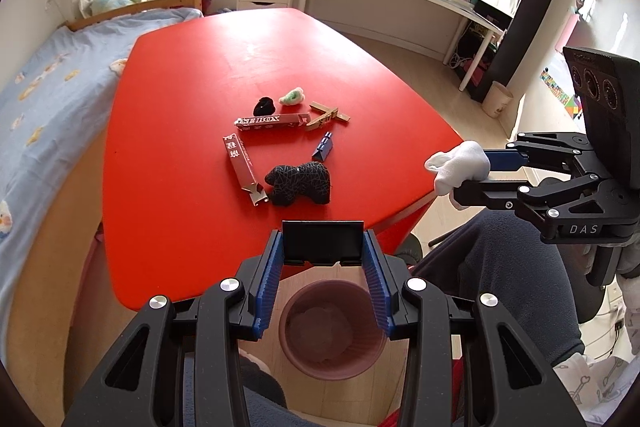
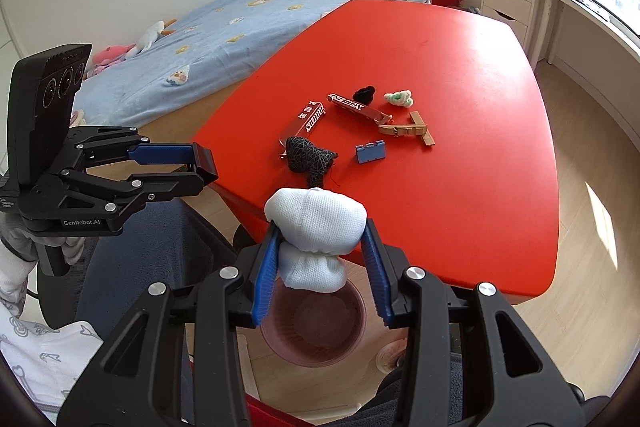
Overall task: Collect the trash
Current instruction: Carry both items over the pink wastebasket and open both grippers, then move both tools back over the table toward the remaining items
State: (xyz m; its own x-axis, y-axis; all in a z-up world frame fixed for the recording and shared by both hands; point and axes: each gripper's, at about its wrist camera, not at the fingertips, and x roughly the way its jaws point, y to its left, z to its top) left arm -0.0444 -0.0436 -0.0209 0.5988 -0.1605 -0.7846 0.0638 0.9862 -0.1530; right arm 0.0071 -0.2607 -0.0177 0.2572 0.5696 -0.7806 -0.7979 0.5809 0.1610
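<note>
The left gripper (image 1: 324, 247) clamps a flat black block (image 1: 323, 242) and the right gripper (image 2: 320, 239) clamps a white cloth bundle (image 2: 314, 223), both above the pink bin (image 2: 314, 323) beside the red table (image 2: 460, 187). Other litter lies on that table.

A knitted white cloth bundle (image 2: 316, 223), a smooth, faintly glossy red tabletop (image 2: 460, 75) and wooden clothespins (image 2: 408, 129) are noted.

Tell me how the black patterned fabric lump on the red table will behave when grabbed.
The black patterned fabric lump looks soft, so it will probably squash and droop. A loose thread hangs off it and may snag. It seems unlikely to roll.
</note>
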